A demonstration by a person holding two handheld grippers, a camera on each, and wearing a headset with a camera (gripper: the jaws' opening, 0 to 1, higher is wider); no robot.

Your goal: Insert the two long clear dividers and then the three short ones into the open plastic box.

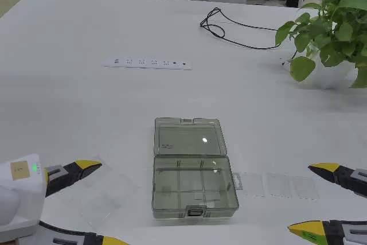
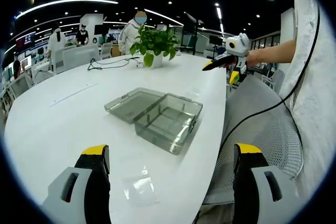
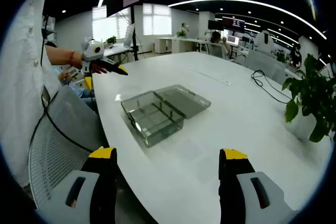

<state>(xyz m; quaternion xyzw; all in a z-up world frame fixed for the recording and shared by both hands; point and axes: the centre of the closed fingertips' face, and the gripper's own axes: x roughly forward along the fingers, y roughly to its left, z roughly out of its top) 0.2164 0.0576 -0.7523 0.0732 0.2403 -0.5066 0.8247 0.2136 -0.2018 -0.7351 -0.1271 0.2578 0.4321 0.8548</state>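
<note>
— Where do we find the plastic box?
— Open, mid-table, near us. Long dividers lie left of it, short dividers right.
— Our tongs?
— Left gripper and right gripper gape wide, holding nothing.

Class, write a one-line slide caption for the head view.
Open plastic box on a white table, clear dividers beside it, left claw and right claw open.

- Left gripper: black jaws with yellow tips, white housing with a tan sticker and a green light.
- Right gripper: matching black, yellow-tipped jaws on grey bases.
- White garment, thin black cable across it; red wrist band.
</note>
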